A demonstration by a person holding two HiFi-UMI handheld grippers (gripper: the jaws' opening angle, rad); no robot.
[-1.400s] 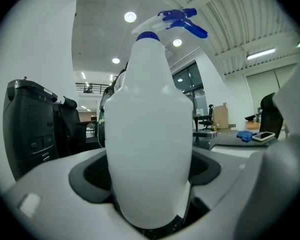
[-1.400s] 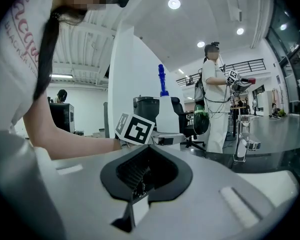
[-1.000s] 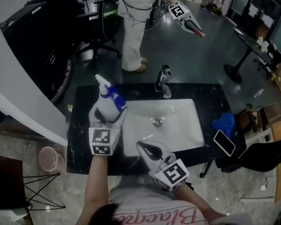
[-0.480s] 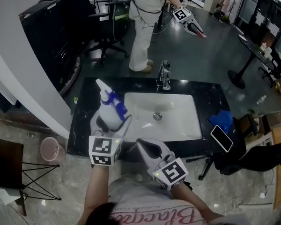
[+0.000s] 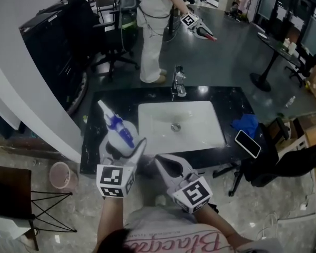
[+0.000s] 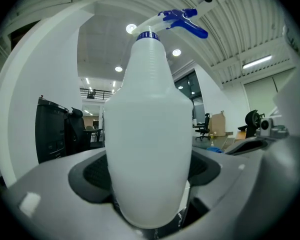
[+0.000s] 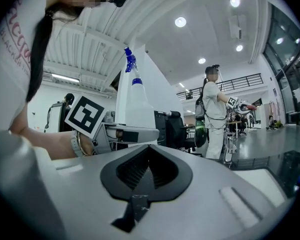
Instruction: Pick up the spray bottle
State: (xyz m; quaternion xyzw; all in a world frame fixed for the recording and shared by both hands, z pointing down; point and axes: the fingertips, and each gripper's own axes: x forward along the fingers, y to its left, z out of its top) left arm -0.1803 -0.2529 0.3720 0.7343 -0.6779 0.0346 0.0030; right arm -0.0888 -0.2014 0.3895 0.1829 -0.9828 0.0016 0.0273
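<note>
A white spray bottle (image 5: 117, 128) with a blue trigger head is held upright, leaning a little to the left, in my left gripper (image 5: 123, 145), over the front left of the black counter (image 5: 95, 141). In the left gripper view the bottle (image 6: 149, 134) fills the middle and both jaws press its lower body. My right gripper (image 5: 167, 166) is shut and empty, just right of the left one, at the counter's front edge. From the right gripper view the bottle (image 7: 134, 104) shows at the left, above the shut right gripper (image 7: 148, 149).
A white sink (image 5: 179, 124) with a chrome faucet (image 5: 177, 83) sits in the counter. A blue cloth (image 5: 246, 124) and a phone (image 5: 247, 143) lie at its right end. Behind the counter stands a person in white (image 5: 152, 30) holding another gripper (image 5: 197, 26). A pink bin (image 5: 59, 175) is on the floor at the left.
The left gripper has drawn the bottle back from beside the sink toward the counter's front edge. The right gripper has hardly moved. The person behind has shifted left.
</note>
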